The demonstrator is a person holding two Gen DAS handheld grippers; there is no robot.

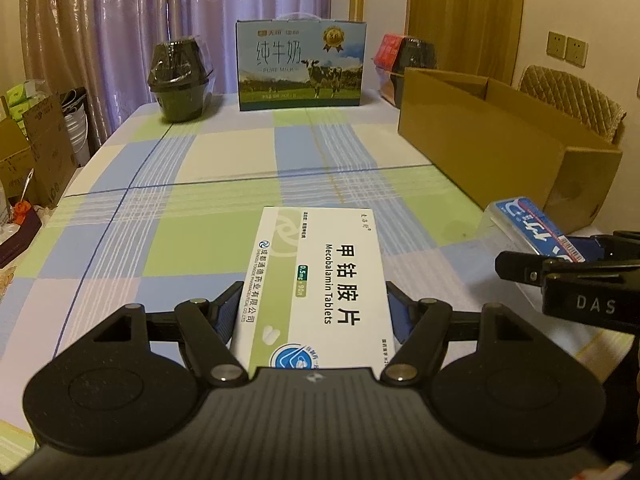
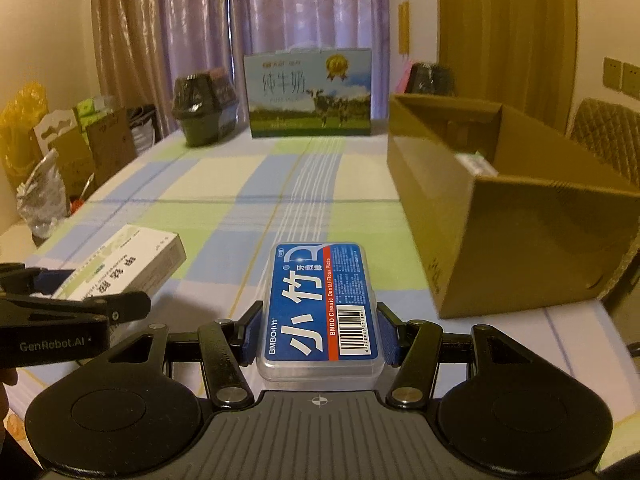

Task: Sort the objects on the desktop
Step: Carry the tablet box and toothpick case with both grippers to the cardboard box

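My left gripper [image 1: 316, 314] is shut on a white and green box of Mecobalamin tablets [image 1: 316, 276], held lengthwise above the checked tablecloth. That same tablet box [image 2: 120, 264] shows at the left of the right wrist view, with the left gripper [image 2: 72, 308] around it. My right gripper [image 2: 318, 334] is shut on a clear case of dental floss picks [image 2: 320, 304] with a blue label. The floss case [image 1: 532, 224] also appears at the right edge of the left wrist view. An open cardboard box [image 2: 500, 216] lies on the table to the right, something pale inside it.
At the table's far end stand a milk carton box [image 1: 302, 66], a wrapped dark pot [image 1: 180, 80] and another dark wrapped item [image 1: 414, 54]. Cardboard boxes and bags [image 2: 72, 148] crowd the floor on the left. A padded chair [image 1: 572, 100] sits behind the cardboard box.
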